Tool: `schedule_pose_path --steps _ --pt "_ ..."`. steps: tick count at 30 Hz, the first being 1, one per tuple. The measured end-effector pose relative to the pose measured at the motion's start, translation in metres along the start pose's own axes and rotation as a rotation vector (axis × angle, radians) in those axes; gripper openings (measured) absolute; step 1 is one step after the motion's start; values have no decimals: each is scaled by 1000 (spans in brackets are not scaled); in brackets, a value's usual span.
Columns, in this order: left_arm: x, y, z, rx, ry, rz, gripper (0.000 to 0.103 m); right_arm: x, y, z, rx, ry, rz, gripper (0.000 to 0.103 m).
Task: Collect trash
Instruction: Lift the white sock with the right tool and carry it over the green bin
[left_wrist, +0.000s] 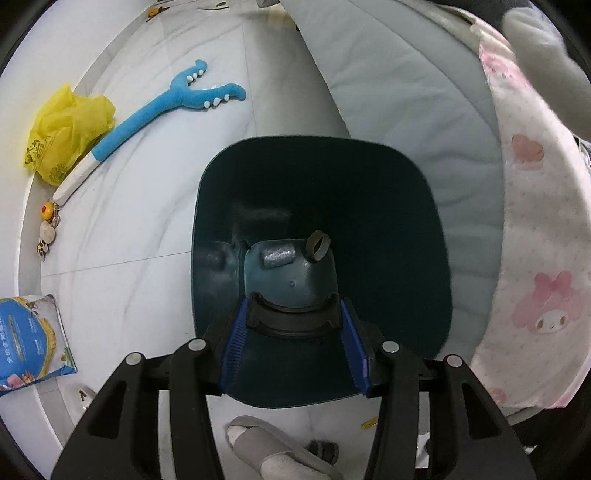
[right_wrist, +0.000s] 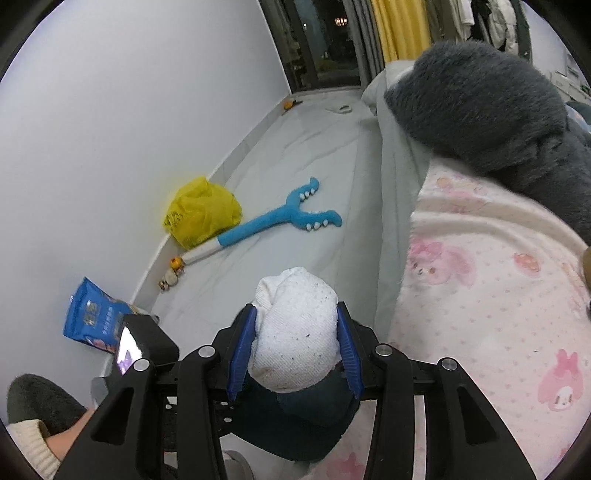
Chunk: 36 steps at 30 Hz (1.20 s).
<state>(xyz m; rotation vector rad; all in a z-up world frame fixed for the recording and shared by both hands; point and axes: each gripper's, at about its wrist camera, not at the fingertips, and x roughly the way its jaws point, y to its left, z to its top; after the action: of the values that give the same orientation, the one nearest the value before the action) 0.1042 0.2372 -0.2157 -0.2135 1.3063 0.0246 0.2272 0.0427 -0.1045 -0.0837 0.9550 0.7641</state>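
Note:
A dark teal trash bin (left_wrist: 388, 221) stands on the floor below my left gripper (left_wrist: 293, 314), whose jaws stand apart with nothing between them, right over the bin's mouth. A grey foil wad (left_wrist: 277, 255) and a small ring (left_wrist: 317, 245) lie on the bin's bottom. My right gripper (right_wrist: 295, 332) is shut on a crumpled white paper towel (right_wrist: 297, 332) and holds it above the bin's rim (right_wrist: 295, 424). A yellow plastic bag (left_wrist: 66, 129) lies by the wall; it also shows in the right wrist view (right_wrist: 201, 210). A blue snack packet (left_wrist: 31, 339) leans at the wall, seen too in the right wrist view (right_wrist: 92, 319).
A blue plush toy (left_wrist: 162, 107) lies on the white floor, with small trinkets (left_wrist: 48, 229) at its handle end. A bed with grey sheet (left_wrist: 406, 85) and pink blanket (left_wrist: 535, 240) borders the right. A grey slipper (left_wrist: 273, 450) lies near the bin.

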Motion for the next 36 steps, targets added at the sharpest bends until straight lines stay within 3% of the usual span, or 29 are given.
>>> schedule_pose_path --steps 7,13,21,36 --pt "-3 12 -4 -21 -3 -1 53 35 -1 -10 5 86 -14 44" --pt "-19 18 -5 -20 -53 -17 69 61 2 -18 -4 148 -26 44" --pt "-39 36 -11 -25 -105 -2 73 87 11 -24 -33 201 -35 44" --pt "-111 46 -12 -20 -328 -24 76 134 27 -46 -80 334 -56 44"
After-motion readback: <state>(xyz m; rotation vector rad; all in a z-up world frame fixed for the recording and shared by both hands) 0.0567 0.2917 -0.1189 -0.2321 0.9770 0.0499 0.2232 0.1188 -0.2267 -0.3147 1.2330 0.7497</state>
